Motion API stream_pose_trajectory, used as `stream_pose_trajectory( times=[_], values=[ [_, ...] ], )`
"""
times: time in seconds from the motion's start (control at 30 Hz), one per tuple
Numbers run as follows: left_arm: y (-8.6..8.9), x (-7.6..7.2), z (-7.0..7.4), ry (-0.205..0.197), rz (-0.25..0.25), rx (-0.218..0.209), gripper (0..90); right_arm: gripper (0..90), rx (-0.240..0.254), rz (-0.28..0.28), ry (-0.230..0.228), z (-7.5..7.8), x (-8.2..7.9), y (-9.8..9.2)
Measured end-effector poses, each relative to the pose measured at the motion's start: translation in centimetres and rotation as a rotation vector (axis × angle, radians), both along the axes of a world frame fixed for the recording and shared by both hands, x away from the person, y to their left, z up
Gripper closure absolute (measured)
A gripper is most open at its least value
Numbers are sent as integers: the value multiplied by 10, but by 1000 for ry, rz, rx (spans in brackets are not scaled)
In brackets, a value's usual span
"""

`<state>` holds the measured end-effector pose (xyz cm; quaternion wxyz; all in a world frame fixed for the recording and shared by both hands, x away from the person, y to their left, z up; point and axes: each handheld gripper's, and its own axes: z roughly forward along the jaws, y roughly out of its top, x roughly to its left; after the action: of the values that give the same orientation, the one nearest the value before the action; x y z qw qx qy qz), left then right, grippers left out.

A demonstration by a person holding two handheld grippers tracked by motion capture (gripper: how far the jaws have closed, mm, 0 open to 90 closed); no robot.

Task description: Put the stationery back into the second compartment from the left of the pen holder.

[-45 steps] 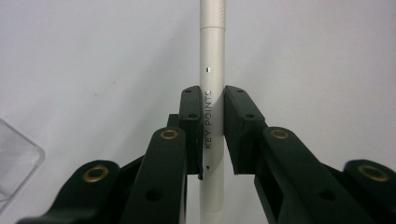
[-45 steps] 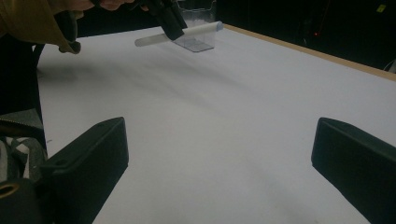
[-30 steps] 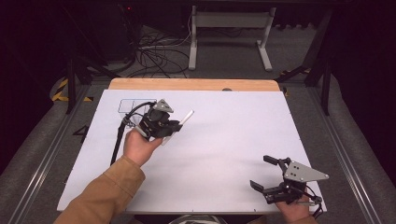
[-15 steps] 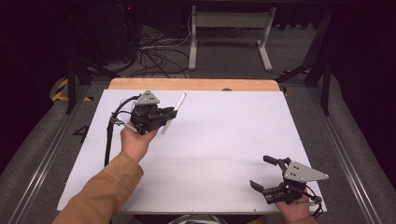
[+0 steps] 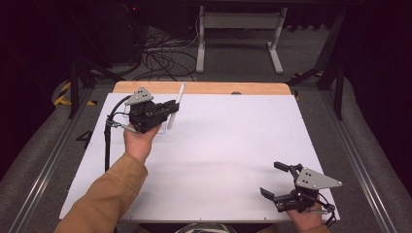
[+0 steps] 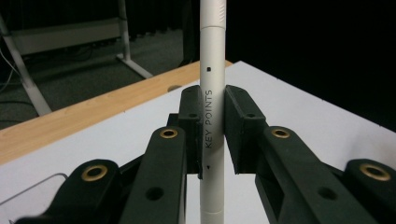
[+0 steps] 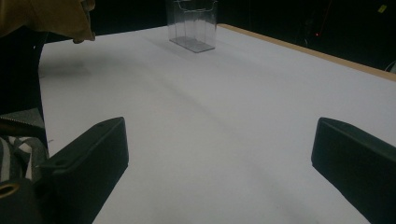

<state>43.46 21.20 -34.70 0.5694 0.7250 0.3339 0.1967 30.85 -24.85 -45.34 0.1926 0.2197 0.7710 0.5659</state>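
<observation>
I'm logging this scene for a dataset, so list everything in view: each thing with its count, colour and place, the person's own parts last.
White cylindrical pen printed "KEY POINTS": one, white, clamped in the left claw, above the table's far left.
Clear plastic box holder: one, transparent, upright on the far left of the sheet.
White sheet over the table: one, white, covers most of the top.
Wooden table edge: one, light brown, far side.
Grey metal stand: one, grey, on the floor beyond the table.
Left claw: one, black, shut on the pen.
Right claw: one, black, open, near right corner.
Tan sleeve: one, tan, left arm.
</observation>
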Motion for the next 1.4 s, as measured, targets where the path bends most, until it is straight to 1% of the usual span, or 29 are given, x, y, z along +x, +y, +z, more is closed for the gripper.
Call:
stream_pose_trajectory(
  times=[0.13, 0.2, 0.3, 0.37, 0.4, 0.47, 0.5, 0.6, 0.63, 0.67, 0.7, 0.77, 0.9, 1.17, 1.23, 1.4],
  values=[
    [5, 5, -1, -34, 5, -31, 778, 43, -1, 1, 0, 0, 0, 0],
    [8, 7, -2, -56, 15, -35, 778, 43, -1, 1, 0, 0, 0, 0],
    [12, 11, -2, -70, 30, -58, 778, 43, -1, 2, 0, 0, 0, 0],
    [13, 12, -2, -73, 36, -63, 778, 43, -3, 2, 1, 0, 0, 0],
    [15, 14, -2, -78, 49, -72, 778, 43, -3, 2, 1, -1, 0, 0],
    [17, 15, -3, -85, 58, -74, 778, 43, -2, 2, 1, -1, 1, 0],
    [20, 17, -4, -90, 71, -82, 778, 43, -3, 2, 1, -1, 0, 0],
    [24, 21, -6, -105, 91, -78, 777, 43, -4, 2, 2, -1, 0, 0],
    [25, 22, -6, -104, 99, -82, 778, 43, -4, 3, 2, -1, 0, 0],
    [27, 23, -7, -107, 107, -76, 778, 43, -4, 3, 2, -1, 0, 0],
    [27, 23, -7, -107, 107, -76, 777, 43, -4, 3, 2, -1, 0, 0],
    [30, 26, -9, -114, 128, -77, 777, 43, -3, 4, 2, -1, 1, 0],
    [35, 31, -11, -110, 155, -83, 777, 43, -3, 5, 2, -1, 1, 0],
    [45, 36, -16, -125, 206, -71, 778, 43, -3, 8, 5, -1, 0, 0],
    [50, 38, -17, -124, 223, -72, 778, 43, -3, 7, 5, -1, 0, 0],
    [57, 41, -20, -111, 244, -80, 777, 43, -4, 9, 5, -1, 0, 1]
  ],
)
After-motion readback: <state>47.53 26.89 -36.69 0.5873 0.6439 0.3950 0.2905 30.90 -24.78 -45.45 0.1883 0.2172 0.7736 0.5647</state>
